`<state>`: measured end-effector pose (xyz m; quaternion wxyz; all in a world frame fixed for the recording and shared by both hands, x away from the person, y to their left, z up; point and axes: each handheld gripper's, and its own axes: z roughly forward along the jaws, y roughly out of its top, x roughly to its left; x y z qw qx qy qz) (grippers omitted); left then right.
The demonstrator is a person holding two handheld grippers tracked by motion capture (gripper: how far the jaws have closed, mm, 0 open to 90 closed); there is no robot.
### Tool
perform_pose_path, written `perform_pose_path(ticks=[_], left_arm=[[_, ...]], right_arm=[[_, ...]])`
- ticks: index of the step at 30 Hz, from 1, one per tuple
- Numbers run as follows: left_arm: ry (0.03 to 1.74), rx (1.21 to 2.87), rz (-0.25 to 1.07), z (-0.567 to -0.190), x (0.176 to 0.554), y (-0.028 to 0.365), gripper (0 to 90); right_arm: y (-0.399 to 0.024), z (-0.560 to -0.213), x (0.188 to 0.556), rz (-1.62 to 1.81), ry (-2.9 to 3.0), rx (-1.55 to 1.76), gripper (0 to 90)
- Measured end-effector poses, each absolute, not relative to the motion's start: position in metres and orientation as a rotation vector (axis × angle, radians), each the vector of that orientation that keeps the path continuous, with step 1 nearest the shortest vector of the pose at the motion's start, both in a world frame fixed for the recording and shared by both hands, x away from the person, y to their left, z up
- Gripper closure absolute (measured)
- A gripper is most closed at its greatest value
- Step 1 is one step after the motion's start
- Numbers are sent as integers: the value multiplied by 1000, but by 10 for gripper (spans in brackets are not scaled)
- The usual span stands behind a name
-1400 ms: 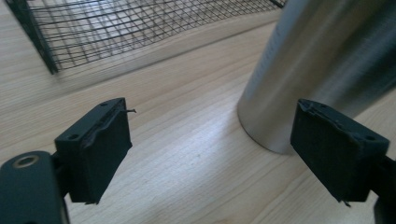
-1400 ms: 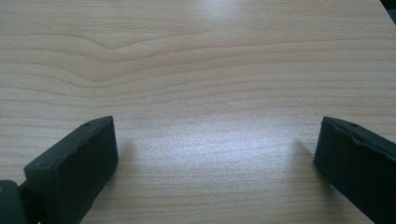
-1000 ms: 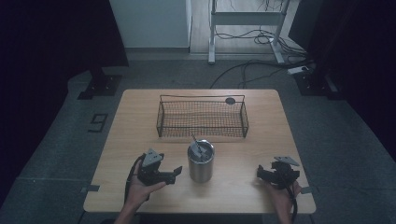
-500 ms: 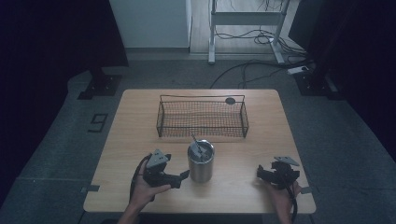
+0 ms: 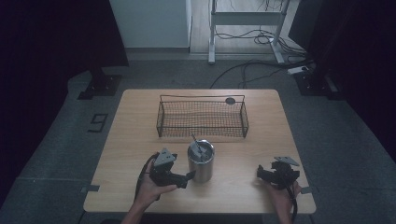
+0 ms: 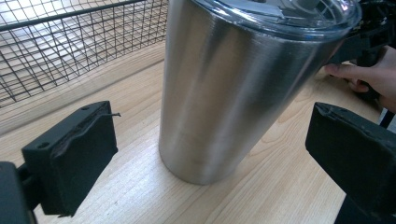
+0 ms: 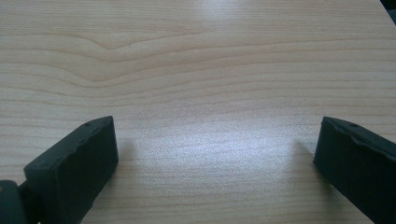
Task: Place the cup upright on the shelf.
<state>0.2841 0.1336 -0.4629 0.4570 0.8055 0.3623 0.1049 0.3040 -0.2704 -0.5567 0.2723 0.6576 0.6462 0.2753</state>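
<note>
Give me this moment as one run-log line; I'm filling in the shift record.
left claw: open, just been opening, astride steel tumbler, not pressing | right claw: open over bare table | wire basket: behind tumbler

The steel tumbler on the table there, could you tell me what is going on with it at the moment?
A person works two handheld grippers at a wooden table. The left gripper sits beside the lidded steel tumbler, its jaws having just been opening; they straddle the tumbler's base without touching it. The right gripper rests open over bare wood, off to the side. A wire basket stands behind the tumbler.
</note>
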Motion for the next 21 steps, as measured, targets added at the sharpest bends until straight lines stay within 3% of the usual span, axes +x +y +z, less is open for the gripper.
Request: perform_pose_path(ticks=[21], left_arm=[[888, 2007, 263, -467, 296, 100, 20]], right_arm=[[-270, -557, 304, 741, 1740, 1770, 0]])
